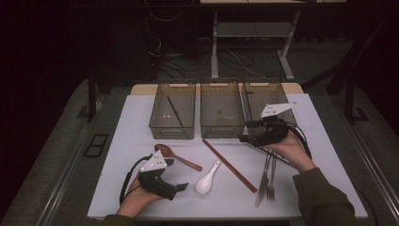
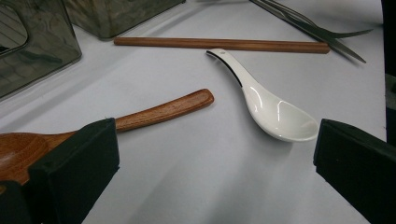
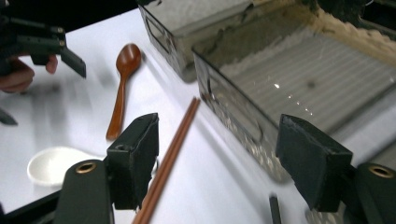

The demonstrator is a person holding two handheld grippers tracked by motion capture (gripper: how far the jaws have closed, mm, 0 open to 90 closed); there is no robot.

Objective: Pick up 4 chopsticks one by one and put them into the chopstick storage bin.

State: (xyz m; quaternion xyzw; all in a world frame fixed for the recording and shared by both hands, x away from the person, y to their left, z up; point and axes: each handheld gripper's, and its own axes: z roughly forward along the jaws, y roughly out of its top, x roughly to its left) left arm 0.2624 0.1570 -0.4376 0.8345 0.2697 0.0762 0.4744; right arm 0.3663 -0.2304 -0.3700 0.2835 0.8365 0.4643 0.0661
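We were mid-sort: both grippers, left (image 1: 181, 187) and right (image 1: 243, 138), hung open and empty. Next we'd probably grab the white spoon (image 2: 266, 105) near the left one.

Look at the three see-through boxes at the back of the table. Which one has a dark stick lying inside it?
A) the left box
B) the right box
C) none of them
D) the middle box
A: in the high view a thin dark chopstick lies slanted inside the left box, while the middle box has no stick in it.

Left claw (image 1: 181, 187) and right claw (image 1: 245, 137), both wide apart, hand-held above table.
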